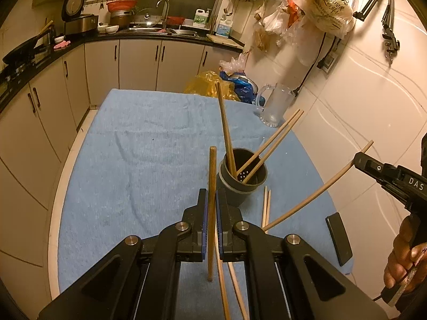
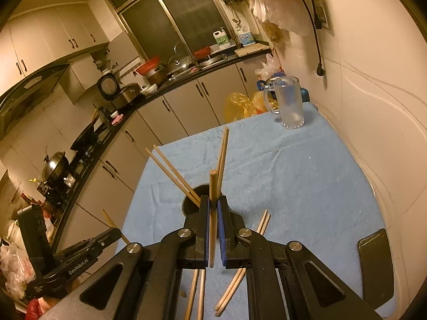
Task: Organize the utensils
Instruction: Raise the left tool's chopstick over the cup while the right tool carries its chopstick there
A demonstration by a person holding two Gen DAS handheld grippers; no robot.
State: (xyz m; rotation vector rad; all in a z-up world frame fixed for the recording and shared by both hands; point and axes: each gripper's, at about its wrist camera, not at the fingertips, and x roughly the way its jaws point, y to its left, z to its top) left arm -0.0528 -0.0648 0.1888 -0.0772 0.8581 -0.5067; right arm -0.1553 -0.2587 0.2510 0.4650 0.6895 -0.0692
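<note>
The left gripper (image 1: 211, 200) is clamped on a single chopstick (image 1: 212, 186) that stands nearly upright between its blue pads, above the blue towel (image 1: 133, 160) that covers the table. Just beyond it sits a dark cup (image 1: 241, 186) holding four chopsticks (image 1: 226, 130) that lean out in two pairs. The left wrist view looks down into the cup and shows small holes in its bottom; it also shows the right gripper (image 1: 359, 158) from the side at the frame's right edge, gripping a second chopstick (image 1: 315, 194) that slants down toward the table, with the person's hand (image 1: 403, 253) on its handle. The right wrist view shows that same grip head on: the right gripper is closed on the stick, which rises upright between its pads, and the gripper hides most of the cup. Only this view shows the left gripper's body at the lower left. Loose chopsticks (image 2: 261, 222) lie on the towel near the cup, a black phone (image 1: 339, 238) lies near the table's right edge, and a glass mug (image 2: 289, 104) stands at the far corner.
</note>
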